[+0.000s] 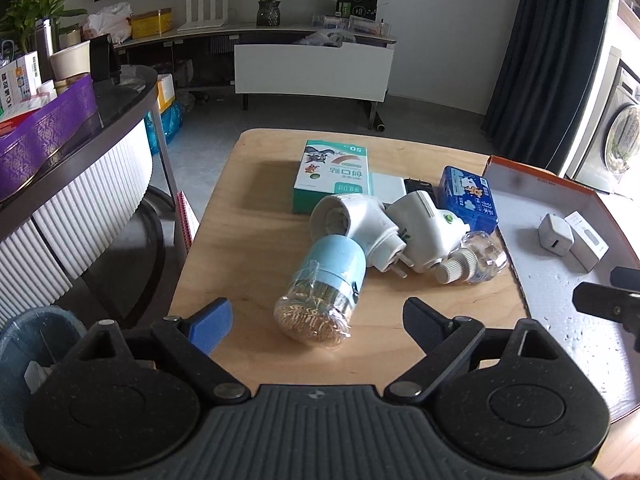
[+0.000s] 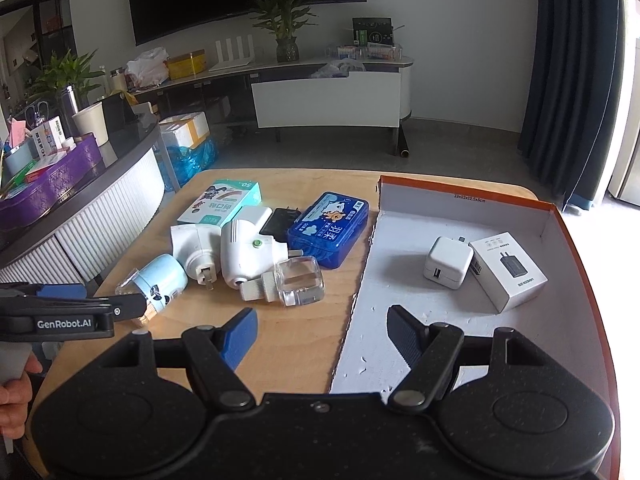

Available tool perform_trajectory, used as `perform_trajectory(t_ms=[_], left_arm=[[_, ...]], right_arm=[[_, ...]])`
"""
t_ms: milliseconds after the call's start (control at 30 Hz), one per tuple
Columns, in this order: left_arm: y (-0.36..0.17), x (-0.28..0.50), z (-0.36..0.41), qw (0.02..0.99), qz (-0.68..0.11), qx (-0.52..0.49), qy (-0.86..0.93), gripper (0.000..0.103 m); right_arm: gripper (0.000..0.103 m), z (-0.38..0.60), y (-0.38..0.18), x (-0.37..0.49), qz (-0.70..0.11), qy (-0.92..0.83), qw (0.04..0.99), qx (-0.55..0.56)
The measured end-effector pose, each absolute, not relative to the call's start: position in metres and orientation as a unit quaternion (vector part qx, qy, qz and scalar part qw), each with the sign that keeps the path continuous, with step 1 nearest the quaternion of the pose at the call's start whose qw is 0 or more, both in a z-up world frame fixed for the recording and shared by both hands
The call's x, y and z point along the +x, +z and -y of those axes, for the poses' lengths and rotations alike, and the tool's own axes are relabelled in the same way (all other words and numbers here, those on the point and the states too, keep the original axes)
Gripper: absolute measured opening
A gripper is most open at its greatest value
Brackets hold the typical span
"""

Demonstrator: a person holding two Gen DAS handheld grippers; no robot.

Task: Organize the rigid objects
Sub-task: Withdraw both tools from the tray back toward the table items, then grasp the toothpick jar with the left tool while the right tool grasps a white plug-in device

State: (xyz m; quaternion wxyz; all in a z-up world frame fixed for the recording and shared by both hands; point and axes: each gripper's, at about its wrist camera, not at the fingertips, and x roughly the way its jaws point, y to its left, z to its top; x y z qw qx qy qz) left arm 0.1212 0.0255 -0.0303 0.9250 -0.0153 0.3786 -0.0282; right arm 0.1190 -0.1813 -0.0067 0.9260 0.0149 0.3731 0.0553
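A clear jar with a pale blue lid (image 1: 320, 292) lies on its side on the wooden table (image 1: 248, 220), its clear base toward me. My left gripper (image 1: 318, 320) is open, its fingertips either side of that base without touching it. In the right wrist view the same jar (image 2: 164, 280) lies at the left. My right gripper (image 2: 322, 334) is open and empty above the left wall of the orange-rimmed cardboard box (image 2: 460, 196). Inside the box are a white USB charger cube (image 2: 446, 262) and a white charger carton (image 2: 508, 270).
Behind the jar lie two white plug-in devices (image 1: 360, 220), (image 1: 424, 228), a clear bottle with a ribbed white cap (image 1: 472, 260), a blue case (image 1: 468, 196), a green-white plaster box (image 1: 332, 176) and a black plug (image 2: 280, 220). A counter (image 1: 100, 152) stands left.
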Motion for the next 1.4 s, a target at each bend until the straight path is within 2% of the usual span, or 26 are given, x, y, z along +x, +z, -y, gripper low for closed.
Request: perform_trajectory(t_ms=[233,300,367,433,633,1100,1400], left_arm=[[-0.053,0.142,-0.024,0.926,-0.371,0.037,-0.049,0.088],[-0.058,0.149,-0.026,0.924,-0.377,0.031,-0.056,0.078],[-0.064,0.151,-0.026,0.921,-0.382,0.033,-0.067,0.054],[-0.066,0.147,-0.025,0.923,-0.375,0.041,-0.070,0.051],[-0.059,0.141,-0.031,0.927,-0.369,-0.004,-0.072,0.050],[-0.040,0.132,-0.050,0.937,-0.343,-0.044,-0.047,0.050],[-0.042,0.138,-0.053,0.938,-0.340,-0.058,-0.046,0.050]], right_arm=[[0.085,0.182,-0.010,0.117,-0.376,0.053,0.925,0.021],[0.085,0.182,-0.011,0.117,-0.376,0.054,0.925,0.022],[0.085,0.182,-0.012,0.118,-0.378,0.057,0.924,0.024],[0.085,0.180,-0.014,0.119,-0.379,0.063,0.923,0.022],[0.085,0.168,-0.019,0.130,-0.381,0.108,0.918,0.003],[0.085,0.099,-0.043,0.202,-0.341,0.253,0.877,-0.223],[0.086,0.081,-0.071,0.237,-0.348,0.305,0.830,-0.311]])
